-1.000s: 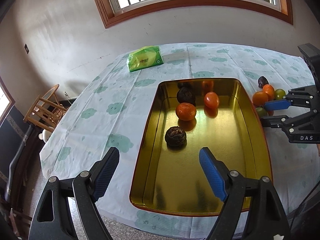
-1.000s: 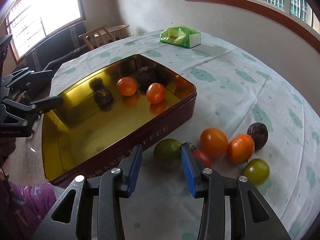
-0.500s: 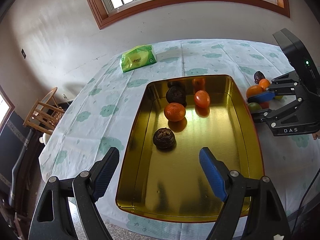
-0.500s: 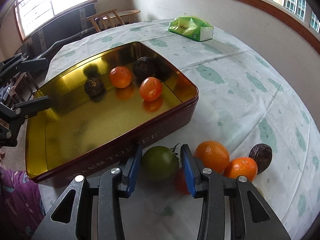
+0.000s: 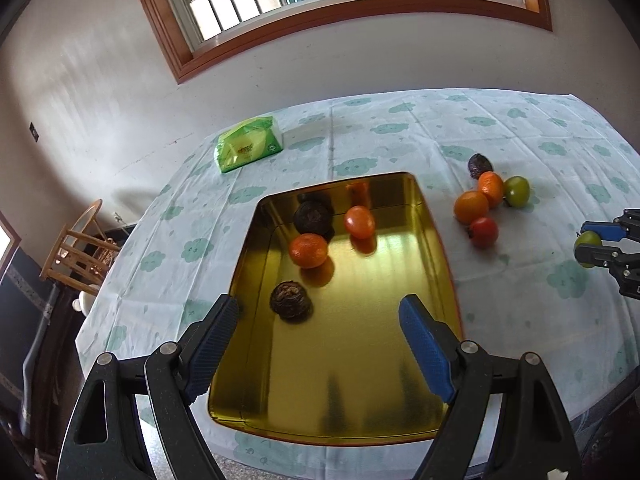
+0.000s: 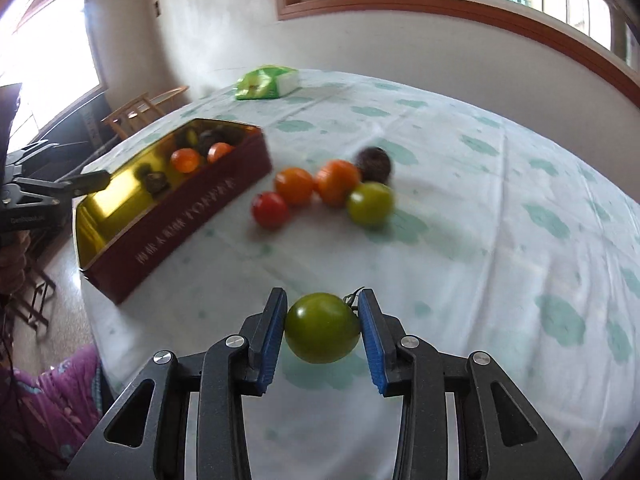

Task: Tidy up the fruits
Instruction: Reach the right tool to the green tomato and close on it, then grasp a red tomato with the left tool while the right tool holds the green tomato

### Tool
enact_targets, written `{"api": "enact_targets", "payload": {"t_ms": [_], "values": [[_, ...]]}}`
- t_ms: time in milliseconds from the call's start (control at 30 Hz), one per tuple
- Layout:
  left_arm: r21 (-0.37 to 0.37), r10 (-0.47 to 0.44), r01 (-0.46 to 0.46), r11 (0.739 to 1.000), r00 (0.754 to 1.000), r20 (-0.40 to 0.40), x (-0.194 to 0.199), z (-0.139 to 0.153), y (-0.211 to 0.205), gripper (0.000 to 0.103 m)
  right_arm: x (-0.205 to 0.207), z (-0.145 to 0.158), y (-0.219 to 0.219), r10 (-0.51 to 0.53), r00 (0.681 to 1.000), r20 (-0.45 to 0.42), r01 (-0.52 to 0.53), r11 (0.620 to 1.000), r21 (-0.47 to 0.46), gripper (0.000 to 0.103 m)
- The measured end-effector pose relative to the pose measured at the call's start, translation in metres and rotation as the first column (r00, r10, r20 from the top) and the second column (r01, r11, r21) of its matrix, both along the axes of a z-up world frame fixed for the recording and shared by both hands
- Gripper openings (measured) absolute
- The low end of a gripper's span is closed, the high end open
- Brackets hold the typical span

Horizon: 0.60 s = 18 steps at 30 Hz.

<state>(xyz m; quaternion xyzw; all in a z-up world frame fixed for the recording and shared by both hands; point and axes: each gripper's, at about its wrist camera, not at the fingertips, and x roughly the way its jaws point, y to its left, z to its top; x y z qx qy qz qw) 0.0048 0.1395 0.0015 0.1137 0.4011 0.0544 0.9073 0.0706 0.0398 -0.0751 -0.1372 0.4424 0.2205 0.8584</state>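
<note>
my right gripper: black frame, silver screws
fingers: ribbed blue pads
my sleeve: purple, patterned

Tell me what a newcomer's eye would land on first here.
First, the green tomato pinched in the right tongs, lifted clear of the tablecloth. Next, the gold tin under the open left tongs, with four fruits at its far end. Then the loose cluster of five fruits on the cloth beside the tin.

Glossy gold metal tin, matt cloth w/ print, smooth shiny green tomato.
</note>
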Motion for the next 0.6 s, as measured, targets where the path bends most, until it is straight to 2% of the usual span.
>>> {"api": "enact_targets", "payload": {"t_ms": [133,233,300,500,600], "values": [[-0.032,-0.101,0.102,0.994,0.994,0.034,0.01,0.013,-0.03,0.081,-0.01,0.011,-0.064,-0.126,0.992,0.017,0.126,0.992,0.012,0.038],[-0.1,-0.202,0.202,0.974,0.979,0.017,0.025,0.016,-0.053,0.083,-0.003,0.006,-0.084,-0.19,0.982,0.016,0.19,0.982,0.011,0.038],[-0.138,-0.246,0.243,0.96,0.969,-0.008,0.04,0.013,-0.068,0.083,0.002,-0.001,-0.081,-0.207,0.978,0.016,0.206,0.977,0.048,0.038],[-0.174,-0.265,0.242,0.955,0.956,-0.126,0.083,-0.013,-0.095,0.083,0.003,-0.017,-0.07,-0.233,0.973,0.001,0.232,0.968,0.093,0.039],[-0.145,-0.245,0.222,0.964,0.954,-0.172,0.094,-0.026,-0.103,0.083,0.001,-0.018,-0.072,-0.236,0.972,-0.007,0.235,0.964,0.125,0.039]]}}
